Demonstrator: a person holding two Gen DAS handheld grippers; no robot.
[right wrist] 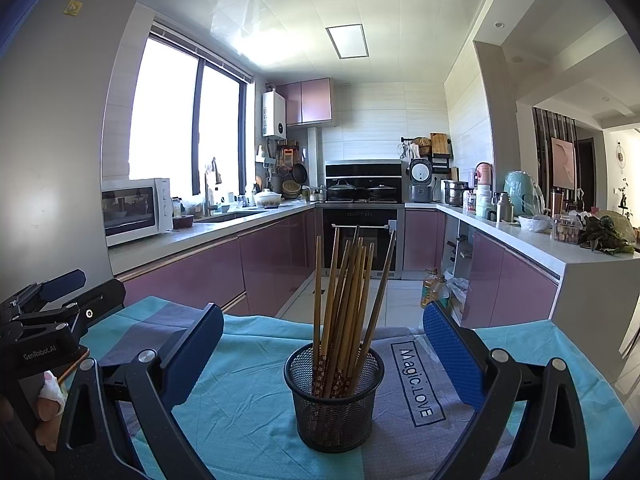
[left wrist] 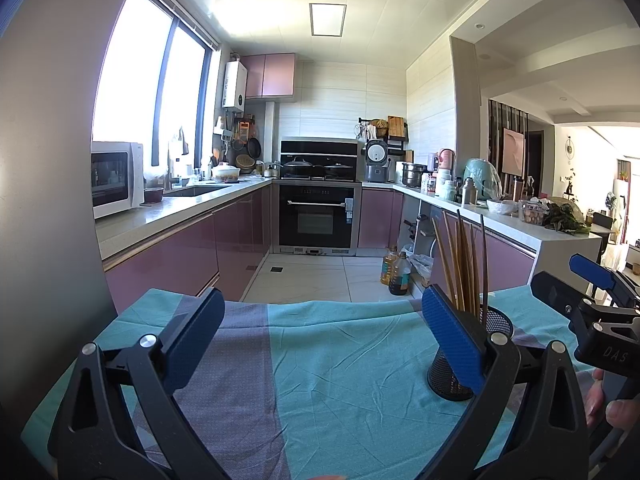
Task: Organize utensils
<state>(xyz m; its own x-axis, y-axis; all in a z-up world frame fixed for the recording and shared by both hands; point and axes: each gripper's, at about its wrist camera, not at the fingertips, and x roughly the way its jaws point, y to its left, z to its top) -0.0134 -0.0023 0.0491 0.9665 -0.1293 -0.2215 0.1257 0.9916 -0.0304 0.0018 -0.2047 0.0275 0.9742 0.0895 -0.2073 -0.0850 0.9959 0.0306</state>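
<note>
A black mesh holder (right wrist: 334, 412) stands upright on the teal and grey tablecloth (right wrist: 240, 408), with several brown chopsticks (right wrist: 348, 288) standing in it, fanned outward. My right gripper (right wrist: 326, 352) is open, its blue pads either side of the holder and apart from it, nothing held. In the left wrist view the holder (left wrist: 498, 322) and chopsticks (left wrist: 464, 264) sit behind the right-hand finger. My left gripper (left wrist: 324, 340) is open over bare cloth, left of the holder. The right gripper (left wrist: 572, 280) shows at the right edge, held by a hand (left wrist: 616, 404).
The table's far edge (left wrist: 320, 303) drops to a tiled kitchen floor. A grey fridge side (left wrist: 48, 200) rises close on the left. Oil bottles (left wrist: 396, 272) stand on the floor beyond the table. Purple cabinets and counters line both sides.
</note>
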